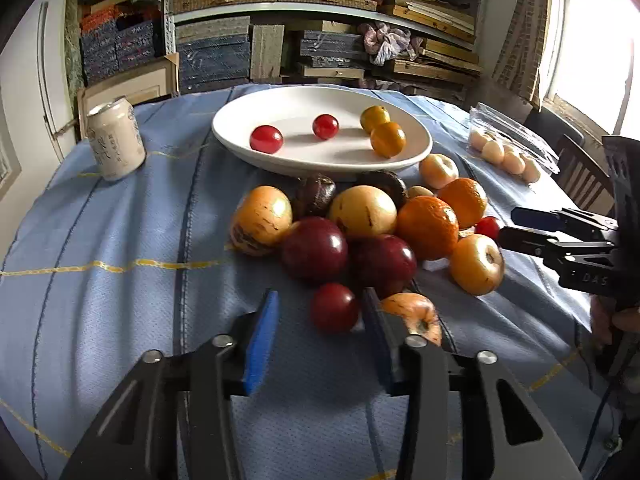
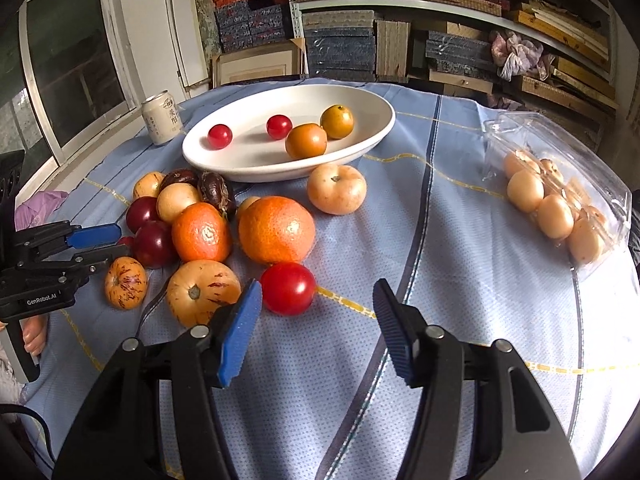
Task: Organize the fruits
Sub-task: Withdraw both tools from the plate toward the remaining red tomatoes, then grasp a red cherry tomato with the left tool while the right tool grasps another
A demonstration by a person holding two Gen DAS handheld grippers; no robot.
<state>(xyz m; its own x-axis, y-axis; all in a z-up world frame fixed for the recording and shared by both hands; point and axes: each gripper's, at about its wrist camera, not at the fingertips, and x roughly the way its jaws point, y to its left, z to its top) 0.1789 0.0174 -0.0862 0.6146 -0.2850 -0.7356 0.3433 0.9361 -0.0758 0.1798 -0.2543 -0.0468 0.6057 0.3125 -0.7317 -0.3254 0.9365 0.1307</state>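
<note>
Both wrist views angled down, close over fruit pile (image 1: 360, 232); shared white dish (image 2: 372, 136).

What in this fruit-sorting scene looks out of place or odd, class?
The drink can stands among the fruit things though it is no fruit. The clear plastic box of pale fruits lies open. Most fruit sits heaped on the cloth, not in the white dish.

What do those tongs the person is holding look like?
Both are black, angular frames with silver rivets. Each pair, the left tongs and the right tongs, has one bright blue pad and one darker ribbed pad. The left one's side reads "GenRobot.AI". A black cable trails nearby, and a lilac sleeve shows.
</note>
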